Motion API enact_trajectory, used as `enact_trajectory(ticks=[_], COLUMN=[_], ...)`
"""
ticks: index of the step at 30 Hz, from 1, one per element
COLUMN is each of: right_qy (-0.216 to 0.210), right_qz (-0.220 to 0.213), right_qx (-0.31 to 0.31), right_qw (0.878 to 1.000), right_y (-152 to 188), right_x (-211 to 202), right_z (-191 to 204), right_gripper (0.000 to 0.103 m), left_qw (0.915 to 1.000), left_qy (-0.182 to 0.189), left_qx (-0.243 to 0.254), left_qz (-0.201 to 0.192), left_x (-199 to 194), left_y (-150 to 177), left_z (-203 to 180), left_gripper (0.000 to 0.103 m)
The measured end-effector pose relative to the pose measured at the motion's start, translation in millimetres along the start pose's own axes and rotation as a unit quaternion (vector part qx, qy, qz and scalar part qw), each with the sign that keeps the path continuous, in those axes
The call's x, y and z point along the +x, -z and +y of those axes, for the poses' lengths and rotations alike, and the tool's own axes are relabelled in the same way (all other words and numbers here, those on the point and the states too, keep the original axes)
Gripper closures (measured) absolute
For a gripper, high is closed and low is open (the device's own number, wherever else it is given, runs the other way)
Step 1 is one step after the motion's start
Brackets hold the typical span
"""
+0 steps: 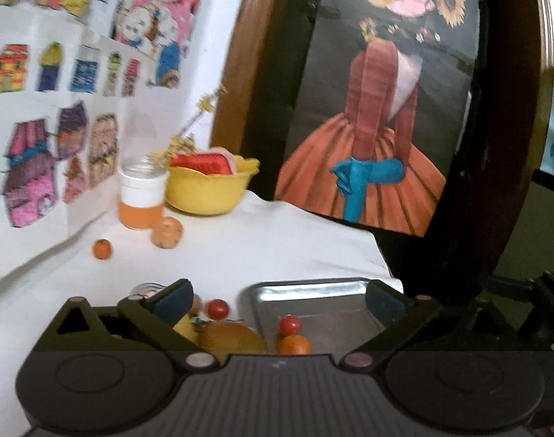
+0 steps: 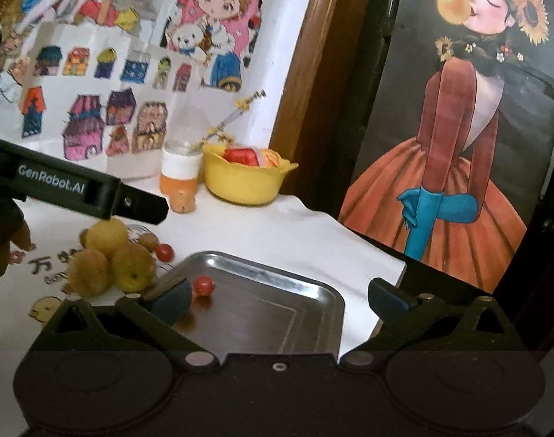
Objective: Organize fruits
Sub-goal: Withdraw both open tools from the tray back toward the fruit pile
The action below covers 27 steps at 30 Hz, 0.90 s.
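In the left wrist view my left gripper is open and holds nothing. It hovers over a brown kiwi, a yellow fruit and a cherry tomato on the white cloth. The metal tray holds a cherry tomato and a small orange. My right gripper is open and empty above the tray, close to the tomato. A finger of the left gripper reaches over the fruit pile.
At the back stand a yellow bowl with red and yellow food, a bottle of orange liquid, a speckled orange fruit and a small orange. Drawings cover the wall behind. A dark wooden frame and poster rise at the right, past the table edge.
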State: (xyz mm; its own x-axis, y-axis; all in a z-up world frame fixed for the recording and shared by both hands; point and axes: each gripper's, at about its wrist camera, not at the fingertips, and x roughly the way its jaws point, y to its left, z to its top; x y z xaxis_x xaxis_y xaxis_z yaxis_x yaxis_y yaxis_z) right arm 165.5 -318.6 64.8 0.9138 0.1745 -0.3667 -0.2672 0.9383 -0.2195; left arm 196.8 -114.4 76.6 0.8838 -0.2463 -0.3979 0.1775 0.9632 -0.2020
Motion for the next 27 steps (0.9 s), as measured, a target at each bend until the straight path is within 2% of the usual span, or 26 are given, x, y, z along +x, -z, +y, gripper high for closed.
enact_trajectory(ticks=[6,12,22,27], right_qy=[0.001,-0.013,-0.042,-0.060], right_qz=[-0.022,-0.025,0.006,0.036], right_qx=[-0.002,-0.001,-0.003,0.002], right_qw=[1.000,1.000,0.999,0.998], right_y=[-4,-6,0,5], right_x=[-29,-51,-63,-61], right_z=[18,36,70,88], right_gripper=[0.001,0.001,0.001,0.001], left_qw=[0.9996,0.9988,0.9967,0.9962], left_qy=[-0.023,-0.047,-0.076,-0.077], left_qx=[-0.006,-0.005,-0.012,0.002], left_qz=[-0.013,-0.011,0.027,0.042], left_x=[-30,-53,-71,-75], left_y=[4,13,36,47], left_z=[19,37,70,80], left_gripper=[0.000,0.000,0.000,0.000])
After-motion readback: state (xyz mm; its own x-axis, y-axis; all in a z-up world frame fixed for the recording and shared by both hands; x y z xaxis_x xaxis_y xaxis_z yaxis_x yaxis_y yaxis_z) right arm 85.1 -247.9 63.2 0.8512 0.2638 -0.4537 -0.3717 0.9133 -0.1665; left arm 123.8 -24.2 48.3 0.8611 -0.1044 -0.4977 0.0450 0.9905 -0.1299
